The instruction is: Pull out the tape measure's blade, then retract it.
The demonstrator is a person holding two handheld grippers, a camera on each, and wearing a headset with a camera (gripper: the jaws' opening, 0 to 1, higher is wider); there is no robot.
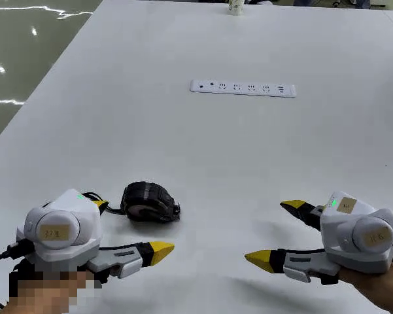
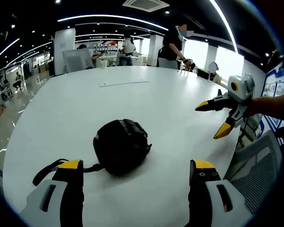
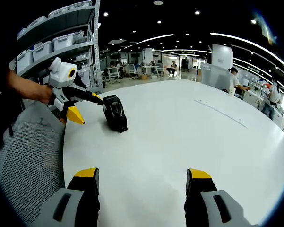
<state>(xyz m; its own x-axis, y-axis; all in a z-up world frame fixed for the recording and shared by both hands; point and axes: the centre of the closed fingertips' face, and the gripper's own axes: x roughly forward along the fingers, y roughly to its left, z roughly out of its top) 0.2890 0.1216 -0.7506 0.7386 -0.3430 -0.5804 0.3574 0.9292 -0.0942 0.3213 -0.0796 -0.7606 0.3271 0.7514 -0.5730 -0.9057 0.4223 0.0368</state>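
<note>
A black, rounded tape measure (image 1: 149, 203) lies on the white desk (image 1: 261, 150), in its near left part. Its blade is not yet drawn out. It sits just ahead of the left gripper (image 1: 132, 226), close to that gripper's upper yellow-tipped finger, and whether they touch cannot be told. In the left gripper view the tape measure (image 2: 121, 145) rests just beyond the gap of the left gripper (image 2: 136, 164), whose fingers (image 2: 70, 165) stand spread wide and hold nothing. A thin black strap (image 2: 45, 171) loops from the case toward the left finger.

The right gripper (image 1: 273, 231) hangs over the near right part of the desk, well apart from the tape measure. Its fingers (image 3: 86, 174) are also spread, with bare desk between them.

A long white power strip (image 1: 242, 87) lies flat further out, near the desk's middle, with open white surface all around it and between the two grippers. The desk's left edge (image 1: 46, 85) runs diagonally, with glossy grey floor (image 1: 19, 46) beyond it. A grey mesh chair back (image 3: 28, 156) stands beside the near edge.

In the right gripper view, grey metal shelving (image 3: 92, 42) carries pale lidded bins (image 3: 56, 13); what they hold cannot be told.
</note>
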